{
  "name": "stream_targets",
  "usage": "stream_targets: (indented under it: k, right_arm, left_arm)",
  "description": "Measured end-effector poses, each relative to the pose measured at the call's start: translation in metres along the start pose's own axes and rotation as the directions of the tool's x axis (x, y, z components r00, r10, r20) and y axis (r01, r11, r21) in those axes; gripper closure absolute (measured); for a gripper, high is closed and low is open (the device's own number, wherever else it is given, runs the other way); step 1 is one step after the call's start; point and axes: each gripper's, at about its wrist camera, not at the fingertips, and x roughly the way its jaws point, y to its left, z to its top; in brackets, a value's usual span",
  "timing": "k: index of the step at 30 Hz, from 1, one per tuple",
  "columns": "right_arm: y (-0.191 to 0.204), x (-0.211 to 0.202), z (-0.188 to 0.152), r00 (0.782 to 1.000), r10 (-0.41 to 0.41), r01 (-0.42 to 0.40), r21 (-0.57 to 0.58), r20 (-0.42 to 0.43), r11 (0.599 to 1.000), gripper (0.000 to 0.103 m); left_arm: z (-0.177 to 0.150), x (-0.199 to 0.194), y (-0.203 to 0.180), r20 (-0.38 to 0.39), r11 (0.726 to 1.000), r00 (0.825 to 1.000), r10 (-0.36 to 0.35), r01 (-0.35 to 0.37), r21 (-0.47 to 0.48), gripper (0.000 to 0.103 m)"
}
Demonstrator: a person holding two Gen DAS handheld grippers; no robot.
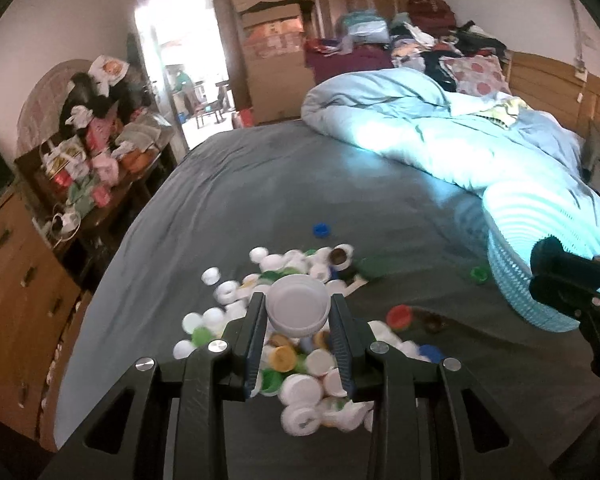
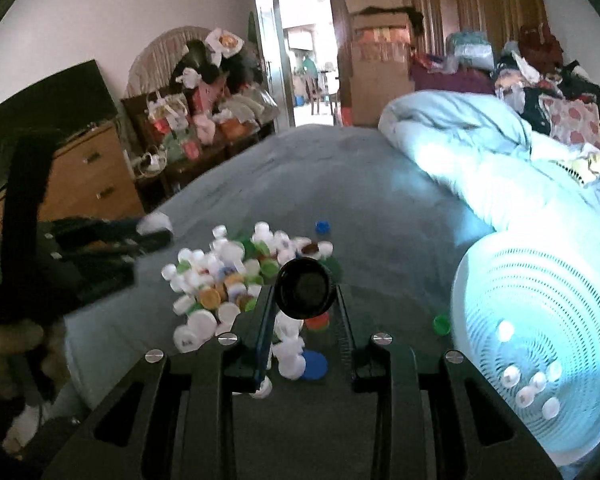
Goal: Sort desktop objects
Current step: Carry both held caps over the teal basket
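A pile of bottle caps (image 1: 228,300), mostly white with some green, yellow and blue, lies on the grey bed sheet (image 1: 260,184). My left gripper (image 1: 297,302) is shut on a wide white cap (image 1: 298,314), held above the pile. It also shows at the left of the right wrist view as the left gripper (image 2: 148,236). My right gripper (image 2: 305,292) is shut on a black cap (image 2: 306,280), also lifted over the pile (image 2: 220,280). A pale blue mesh basket (image 2: 540,280) stands to the right with several white caps (image 2: 532,388) inside.
Loose caps lie apart from the pile: a blue cap (image 1: 321,230), a green cap (image 1: 479,273) by the basket (image 1: 516,280), a red cap (image 1: 399,316). A bunched light blue quilt (image 1: 420,120) fills the bed's far right. A wooden dresser (image 1: 16,280) and a cluttered table (image 1: 100,160) stand left.
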Motion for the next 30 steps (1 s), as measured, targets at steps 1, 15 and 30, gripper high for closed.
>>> stream_targets:
  k: [1, 15, 30]
  right_arm:
    - [0.000, -0.002, 0.003, 1.000, -0.003, 0.003, -0.003, 0.008, 1.000, 0.077]
    - [-0.047, -0.033, 0.022, 0.993, -0.077, 0.073, 0.050, 0.086, 0.996, 0.077]
    - [-0.147, -0.065, 0.012, 0.974, -0.207, 0.184, 0.200, 0.097, 0.962, 0.077]
  left_arm:
    - [0.003, 0.000, -0.005, 0.000, 1.000, 1.000, 0.004, -0.004, 0.011, 0.070]
    - [0.049, -0.010, -0.079, 0.040, 0.990, 0.999, -0.033, 0.028, 0.136, 0.070]
    - [0.101, -0.003, -0.190, 0.063, 0.952, 0.993, -0.100, 0.077, 0.295, 0.070]
